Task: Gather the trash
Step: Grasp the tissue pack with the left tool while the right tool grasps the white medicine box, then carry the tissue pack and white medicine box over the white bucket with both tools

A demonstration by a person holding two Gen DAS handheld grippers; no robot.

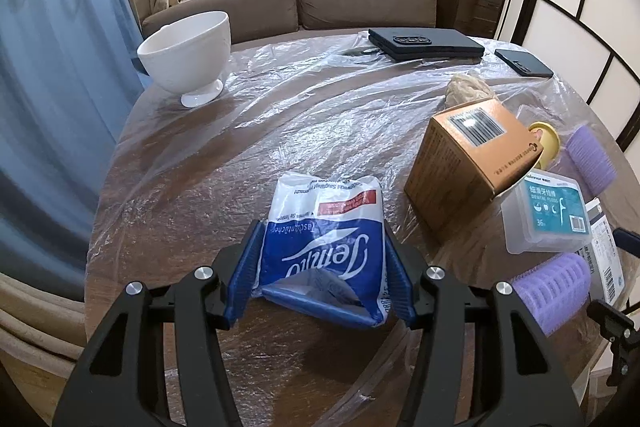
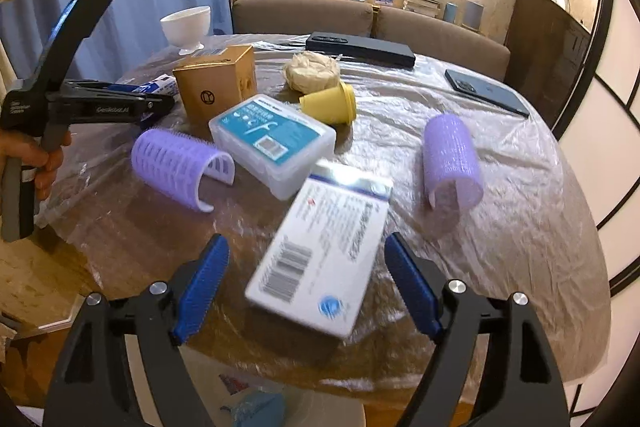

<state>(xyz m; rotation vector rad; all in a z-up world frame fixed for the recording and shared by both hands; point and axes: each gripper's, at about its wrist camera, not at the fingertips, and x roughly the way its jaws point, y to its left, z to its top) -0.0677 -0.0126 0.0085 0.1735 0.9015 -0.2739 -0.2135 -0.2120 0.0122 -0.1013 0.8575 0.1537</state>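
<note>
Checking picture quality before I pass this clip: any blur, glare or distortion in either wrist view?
Left wrist view: sharp; fisheye bends the table edge, and soft glare streaks the plastic sheet. Right wrist view: the white packet between the right hand-held gripper fingers is motion-blurred with a bright glare band at its top edge; the rest is sharp.

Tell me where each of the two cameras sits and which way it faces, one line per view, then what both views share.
Left wrist: on the left claw, looking down and forward across the table; its blue pads press a tissue pack.
Right wrist: on the right claw, facing the same way; its open pads flank a white packet; a hand holding the left claw shows at left.
Shared: white bowl, brown box, floss box, sofa.
</note>
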